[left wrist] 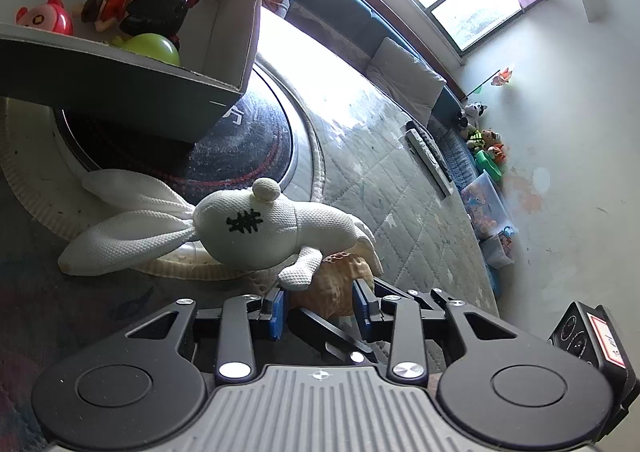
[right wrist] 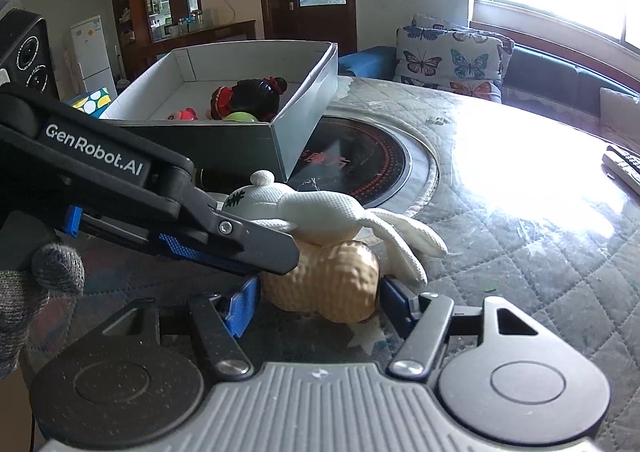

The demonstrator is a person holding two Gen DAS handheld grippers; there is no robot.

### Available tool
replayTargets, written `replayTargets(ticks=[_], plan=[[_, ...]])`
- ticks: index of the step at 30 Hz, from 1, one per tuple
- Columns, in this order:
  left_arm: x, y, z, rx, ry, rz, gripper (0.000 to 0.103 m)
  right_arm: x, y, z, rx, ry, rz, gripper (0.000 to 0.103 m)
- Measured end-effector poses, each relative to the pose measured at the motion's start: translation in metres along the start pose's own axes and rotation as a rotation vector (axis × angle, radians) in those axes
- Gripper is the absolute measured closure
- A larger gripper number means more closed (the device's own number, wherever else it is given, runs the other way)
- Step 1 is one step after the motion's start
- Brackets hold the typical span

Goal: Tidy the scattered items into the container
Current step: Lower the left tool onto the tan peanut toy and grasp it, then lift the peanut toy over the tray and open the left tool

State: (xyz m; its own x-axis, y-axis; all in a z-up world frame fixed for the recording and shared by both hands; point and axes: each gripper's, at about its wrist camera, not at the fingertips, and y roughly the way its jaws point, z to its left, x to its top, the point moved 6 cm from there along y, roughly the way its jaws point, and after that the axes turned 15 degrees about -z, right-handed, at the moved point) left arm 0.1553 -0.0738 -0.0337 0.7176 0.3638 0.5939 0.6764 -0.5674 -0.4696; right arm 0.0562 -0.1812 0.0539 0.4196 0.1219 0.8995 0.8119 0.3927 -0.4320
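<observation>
A white knitted rabbit [left wrist: 256,230] [right wrist: 316,211] lies on the quilted table, partly on top of a tan knitted toy [left wrist: 340,288] [right wrist: 332,284]. My left gripper [left wrist: 320,308] is open, its blue pads either side of the tan toy. It shows in the right wrist view [right wrist: 224,248], coming in from the left. My right gripper [right wrist: 316,306] is open around the tan toy from the near side. The grey cardboard box [left wrist: 224,63] [right wrist: 304,107] stands behind and holds a pink pig [left wrist: 44,17], dark dolls [right wrist: 248,95] and a green ball [left wrist: 154,47].
A round dark hotplate [right wrist: 372,167] is set in the table under the box. Remote controls [left wrist: 430,157] [right wrist: 624,167] lie at the far side. A butterfly cushion [right wrist: 452,59] and a sofa are behind. Toys [left wrist: 484,143] line the wall.
</observation>
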Motion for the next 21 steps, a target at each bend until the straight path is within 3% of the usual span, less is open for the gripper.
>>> replayTargets(ticks=[12,21], plan=[[-0.014,-0.018,0.003,-0.019,-0.021,0.024,0.067,-0.006,-0.018,0.011,0.013,-0.001,0.006,0.036],[-0.02,-0.055,0.01,-0.003,-0.015,-0.021,0.066,0.003,-0.029,0.041,0.071,-0.04,-0.015,0.037]])
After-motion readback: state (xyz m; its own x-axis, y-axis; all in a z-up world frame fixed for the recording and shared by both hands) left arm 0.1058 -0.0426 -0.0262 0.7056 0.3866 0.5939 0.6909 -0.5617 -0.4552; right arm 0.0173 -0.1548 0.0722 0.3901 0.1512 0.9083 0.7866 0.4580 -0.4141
